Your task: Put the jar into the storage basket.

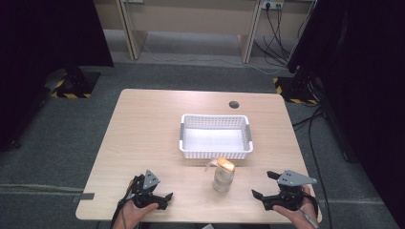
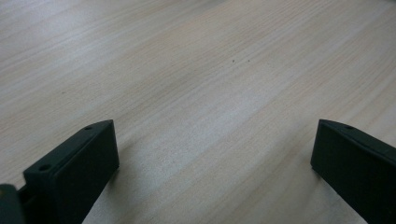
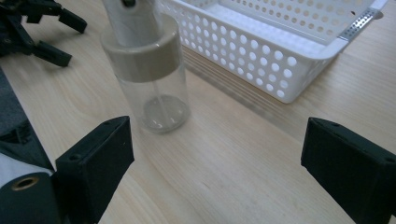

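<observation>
A clear spray bottle with a beige pump top stands upright on the wooden table, just in front of a white perforated basket. My right gripper hovers at the front right, open, jaws pointing left toward the bottle. In the right gripper view the bottle stands ahead and left of the gap between the jaws, apart from them, with the basket behind. My left gripper rests low at the front left, open, nothing between its jaws; its own view shows bare table.
The basket is empty. A round cable hole sits near the table's far edge. Grey floor surrounds the table, with desk legs and cables behind and black stands at both sides. The left gripper appears far off in the right gripper view.
</observation>
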